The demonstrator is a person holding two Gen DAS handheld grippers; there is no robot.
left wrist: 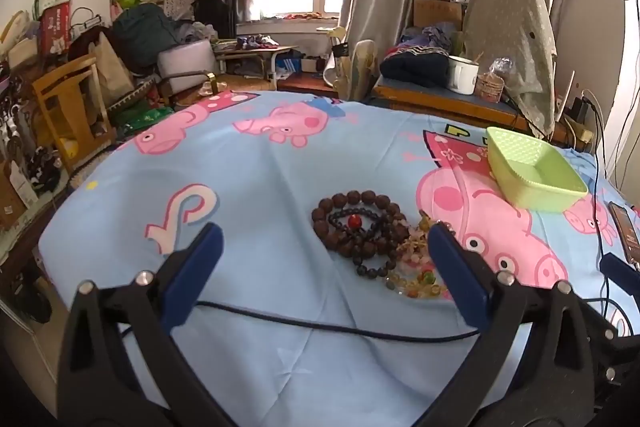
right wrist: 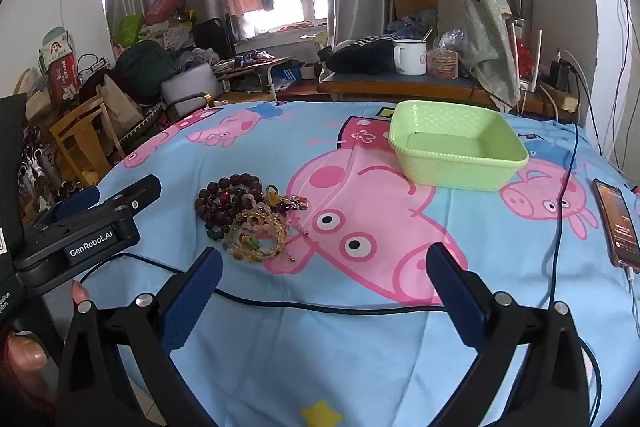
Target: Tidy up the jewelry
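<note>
- Several beaded bracelets point(left wrist: 372, 243) lay heaped together near the middle of the cartoon-pig bedsheet point(left wrist: 260, 179), none of them yet in the green plastic basket point(right wrist: 456, 147), which sat empty toward the far right edge of the sheet
- Both claws were released: the left gripper point(left wrist: 324, 239) hung with its fingers spread wide just short of the pile, grasping nothing, and the right gripper point(right wrist: 324, 263) was likewise splayed and empty, well apart from both pile and basket
- Best practice, as I judged it, was to take one strand at a time, beginning with the large brown wooden-bead bracelet point(left wrist: 352, 203) ringing the heap, since the smaller dark strand and the clear yellow beads point(right wrist: 256, 231) lay tangled over one another
- Closing on a single bead-run at the pile's near edge looked safest, lest neighbours be dragged along
- One black cable point(left wrist: 320, 327) crossed the sheet under both claws, and a phone point(right wrist: 614, 223) lay near the right edge, each worth avoiding
</note>
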